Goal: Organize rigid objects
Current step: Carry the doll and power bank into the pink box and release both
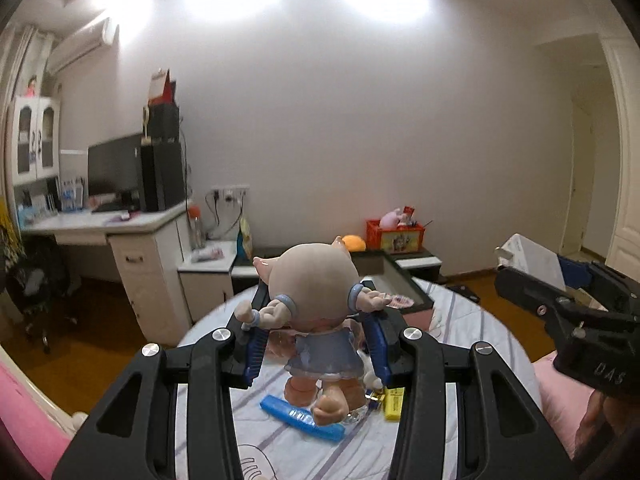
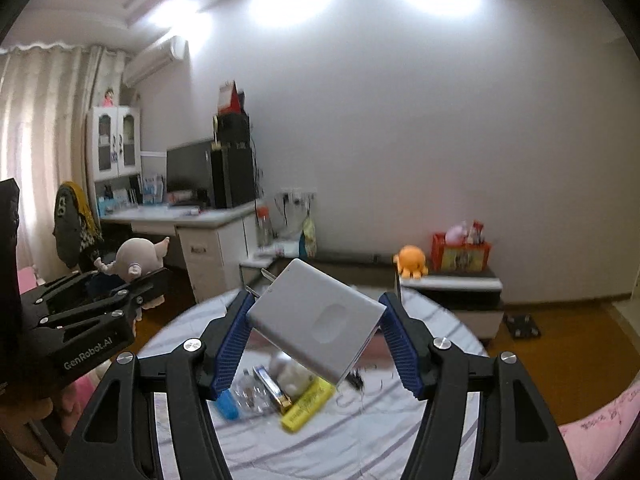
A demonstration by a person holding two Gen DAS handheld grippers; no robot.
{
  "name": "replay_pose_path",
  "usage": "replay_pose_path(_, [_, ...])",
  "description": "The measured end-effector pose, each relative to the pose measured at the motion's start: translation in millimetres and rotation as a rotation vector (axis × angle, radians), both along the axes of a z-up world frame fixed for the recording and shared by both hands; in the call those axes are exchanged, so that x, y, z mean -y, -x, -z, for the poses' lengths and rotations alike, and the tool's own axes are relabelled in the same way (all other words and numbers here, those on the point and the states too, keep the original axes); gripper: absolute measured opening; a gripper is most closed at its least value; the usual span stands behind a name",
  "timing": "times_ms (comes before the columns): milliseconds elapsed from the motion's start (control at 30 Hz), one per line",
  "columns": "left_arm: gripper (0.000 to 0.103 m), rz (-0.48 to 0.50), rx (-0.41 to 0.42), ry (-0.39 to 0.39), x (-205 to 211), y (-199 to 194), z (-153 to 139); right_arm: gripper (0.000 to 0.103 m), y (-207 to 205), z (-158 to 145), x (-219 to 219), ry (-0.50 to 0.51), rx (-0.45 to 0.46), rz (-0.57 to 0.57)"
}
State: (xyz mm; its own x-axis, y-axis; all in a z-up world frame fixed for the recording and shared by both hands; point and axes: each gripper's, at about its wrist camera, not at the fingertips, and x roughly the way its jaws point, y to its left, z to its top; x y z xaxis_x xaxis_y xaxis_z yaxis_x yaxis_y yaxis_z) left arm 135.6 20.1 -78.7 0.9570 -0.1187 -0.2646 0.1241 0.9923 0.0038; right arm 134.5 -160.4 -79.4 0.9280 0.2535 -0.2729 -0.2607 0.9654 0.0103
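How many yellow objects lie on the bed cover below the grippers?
1: a yellow box lies flat on the striped bed cover, beside a blue case. Others may be hidden behind the held pig figure or grey box.

Place: I am in a home bedroom that doubles as a study.
Bed: a striped sheet (image 1: 460,320) spreads below my fingers, with pink bedding (image 2: 600,432) at its edge.
Work corner: a white desk surface (image 1: 100,222) carries a dark monitor (image 1: 114,168) and a black computer tower (image 1: 162,178).
Storage: a white glass-door cabinet (image 2: 114,142) stands by the curtain (image 2: 40,140).
Climate: an air conditioner (image 2: 156,60) hangs high on the wall.
Personal touches: an orange octopus plush (image 2: 412,260) and a red crate of toys (image 2: 460,250) sit on a low stand.
Floor: brown wood (image 2: 560,328).
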Motion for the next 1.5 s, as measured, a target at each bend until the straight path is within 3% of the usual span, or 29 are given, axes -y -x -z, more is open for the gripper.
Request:
replay_pose_path(267, [0.043,-0.021,0.107,-0.021,3.0,25.9,-26.8,0.065,17.5,-25.6,-11.6,0.012,0.075,-0.010])
replay_pose_path(500, [0.043,-0.032,0.140,-0.045,6.7,29.4,-37.1,0.066,23.2,-36.4,-15.9,0.010,0.105,-0.012])
replay_pose_path(1033, [0.043,-0.043,0.126,-0.077,18.7,3.3,-35.6,0.066,4.3,-33.2,-9.5,0.010,0.092,-0.009])
replay_pose_path(1333, [0.043,-0.024,0.035,-0.118,23.1,-70.7,-16.4,0.065,-61.8,-18.6,-1.1,0.010,0.016,0.002])
replay_pose_path(1500, [0.043,0.008,-0.091,-0.103,24.7,-143.1,9.2,0.065,-120.9,7.1,4.2,0.010,-0.080,0.009])
